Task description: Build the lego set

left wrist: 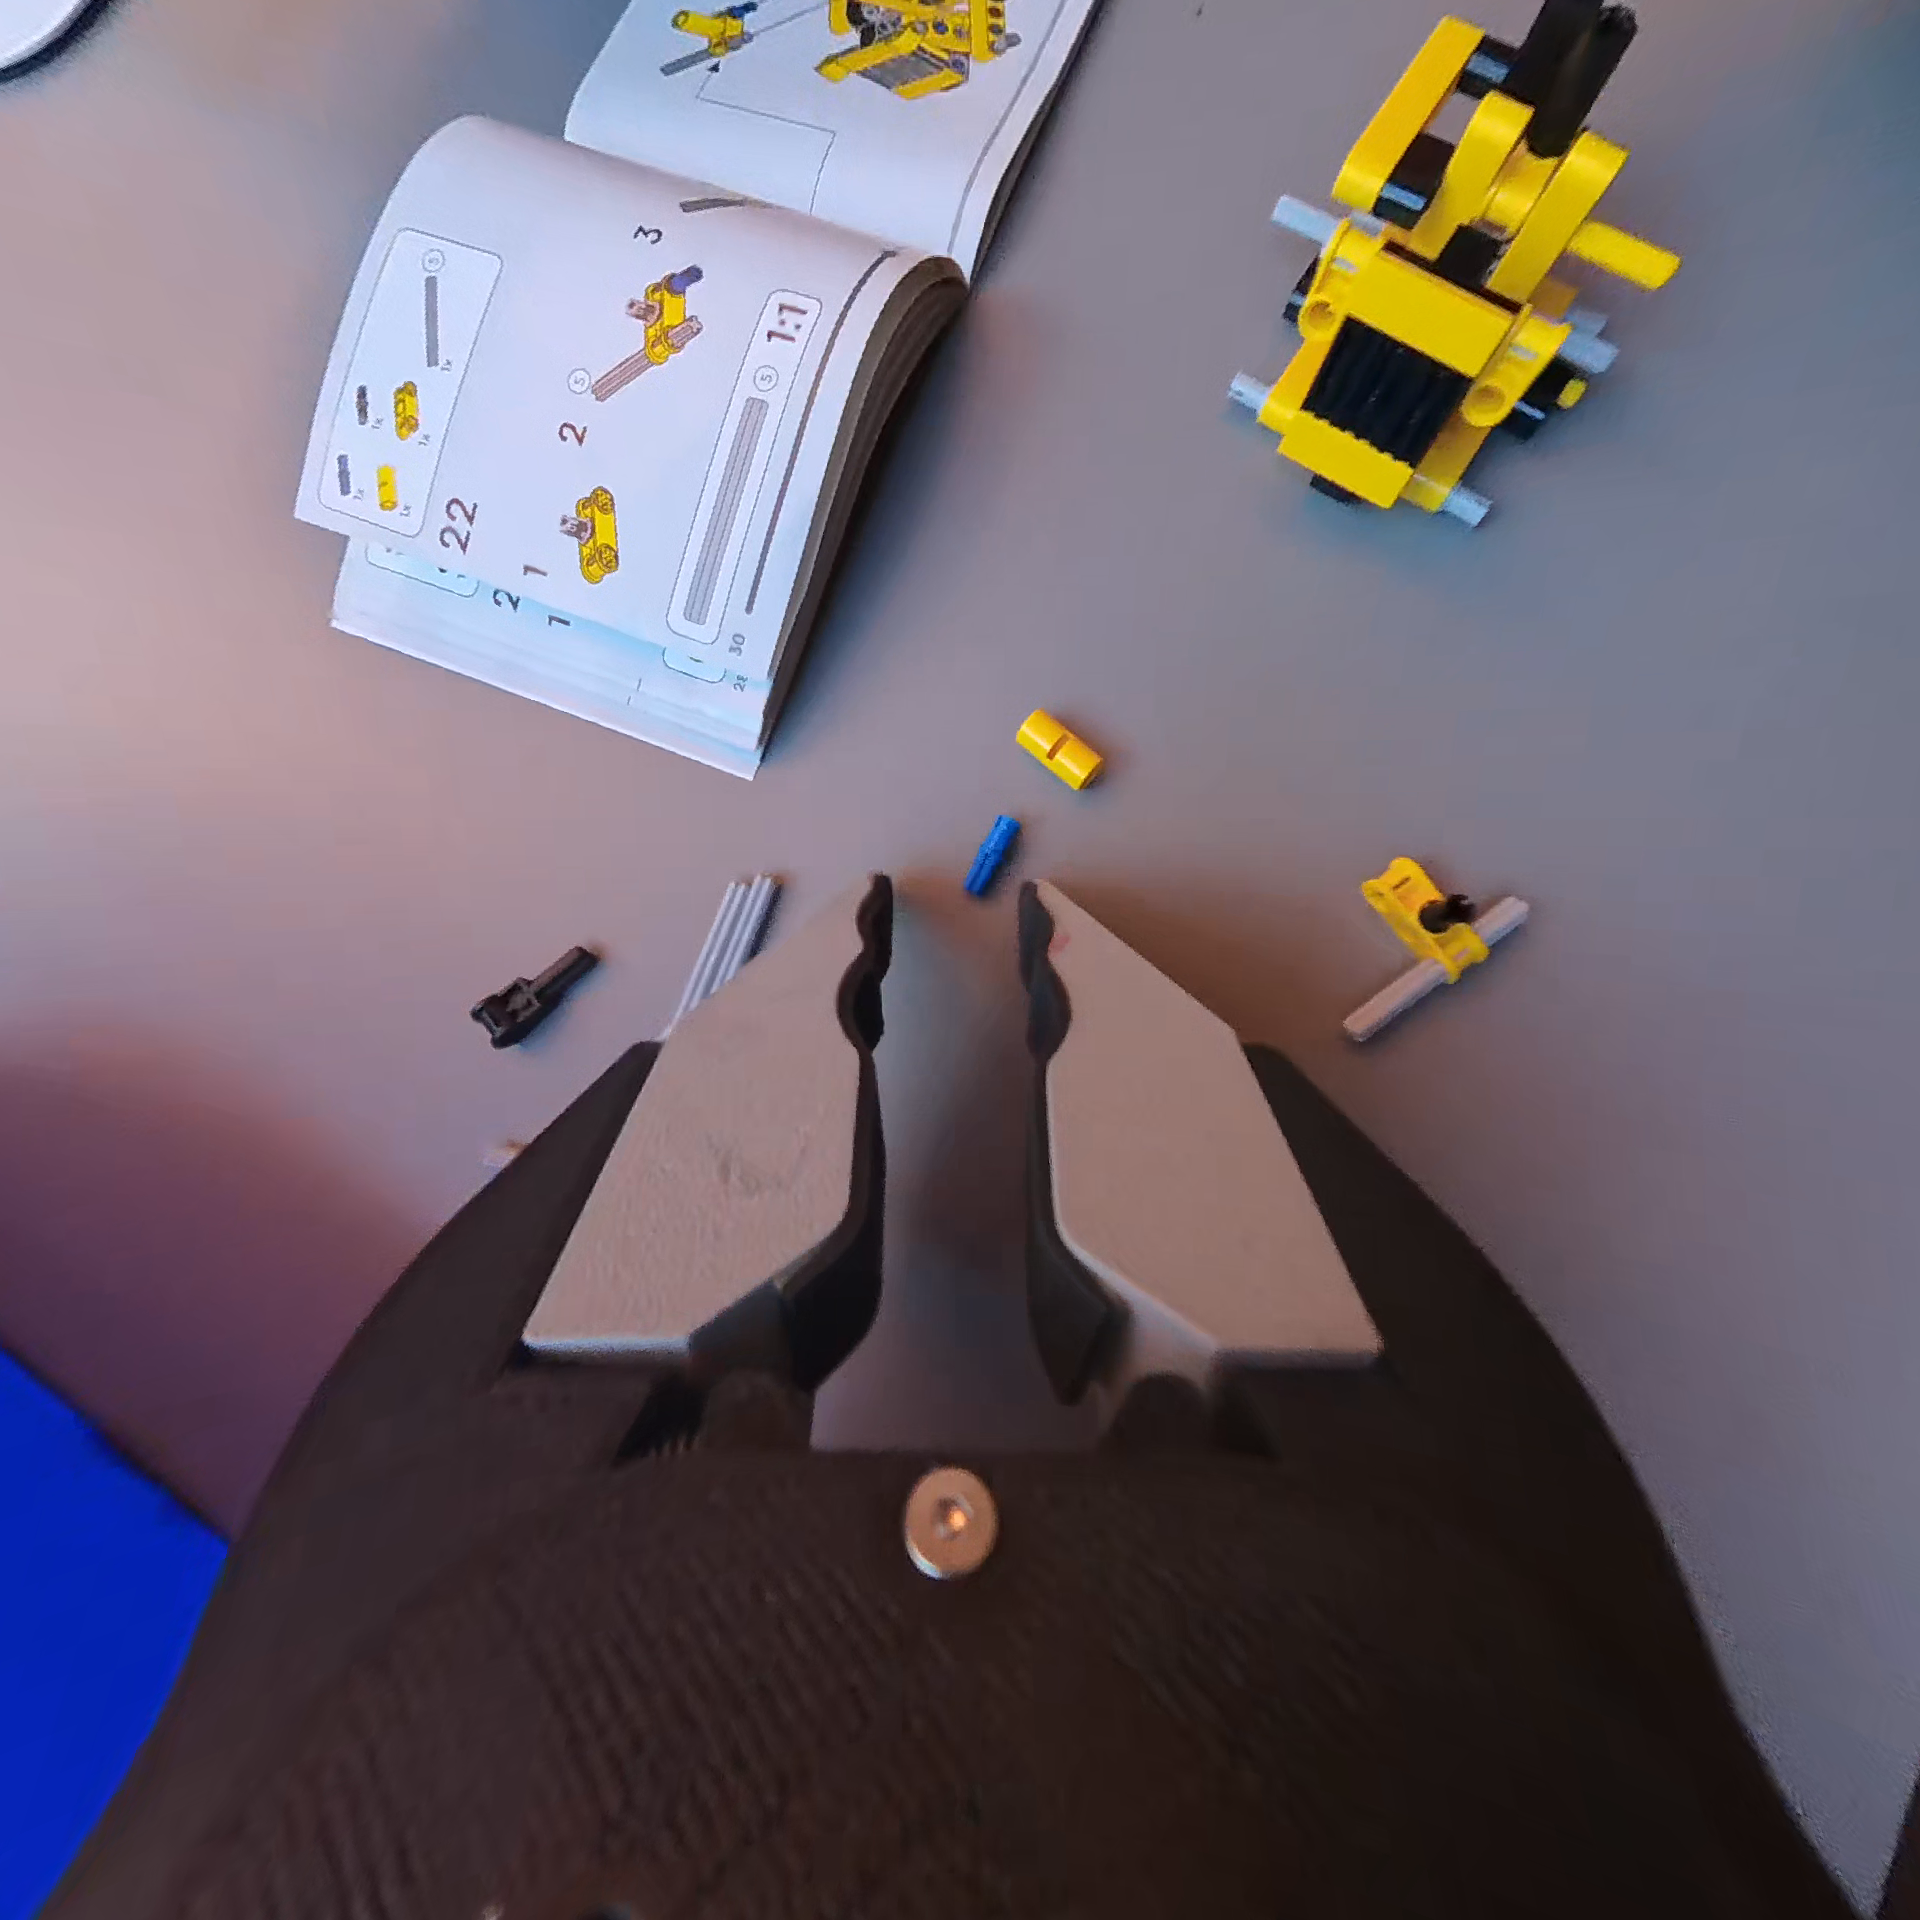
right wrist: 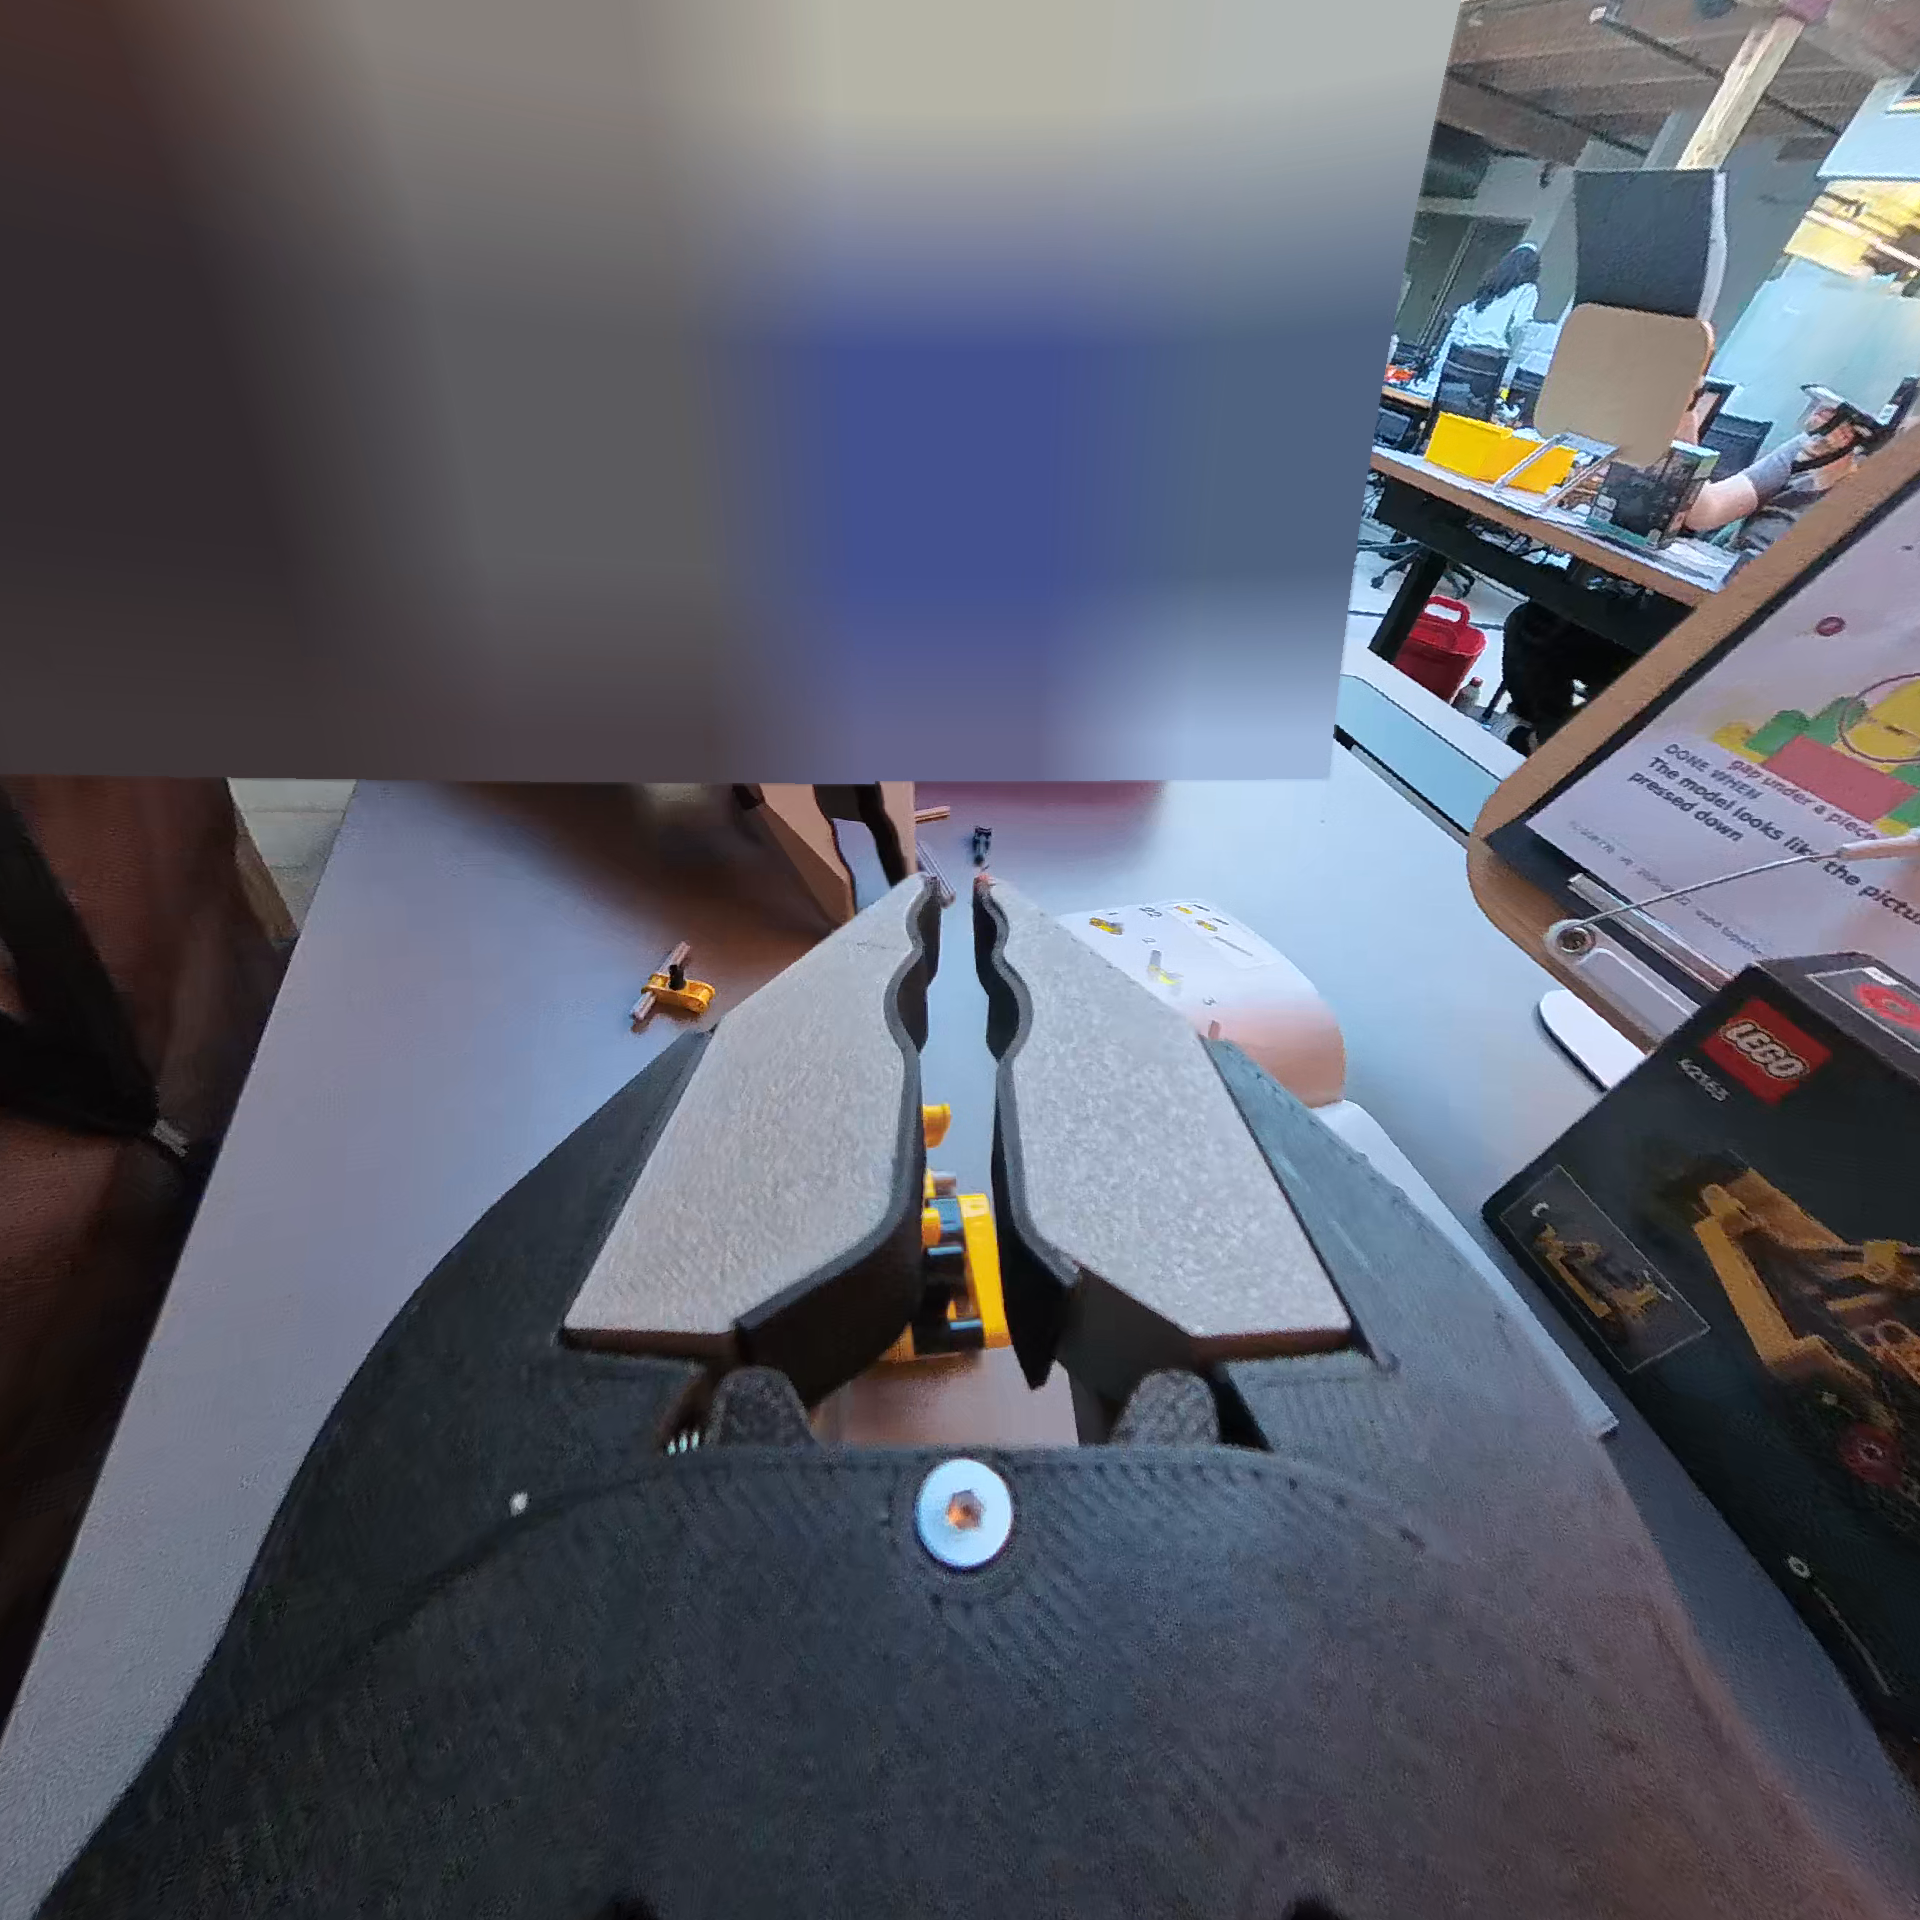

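Grey tabletop (left wrist: 1351, 727) fills the left wrist view, and the left tool (left wrist: 954, 896) hovers low over it with its two grey fingers parted and nothing between them. Just ahead of the tips lies a small blue plastic pin (left wrist: 992, 854), and a little beyond that a short yellow cylindrical connector (left wrist: 1059, 748). Off to the right sits a yellow connector threaded on a light grey axle with a black pin (left wrist: 1436, 940). To the left, a small black pin piece (left wrist: 532, 995) lies alone, and a bundle of light grey axles (left wrist: 736, 930) pokes out from under the left finger. Farther back, the open white instruction booklet (left wrist: 623, 416) lies with its pages curling up, and at the far right stands the partly built yellow and black vehicle model (left wrist: 1444, 301).

Over in the right wrist view, the right tool (right wrist: 958, 883) is held above the tabletop, fingers nearly together at the tips with a narrow slit left; the model shows through the gap lower down, below the tool, and I cannot tell whether anything is gripped. At the right edge rests the dark cardboard set box (right wrist: 1745, 1247), with a tilted printed sheet on a wooden board (right wrist: 1714, 810) behind it.
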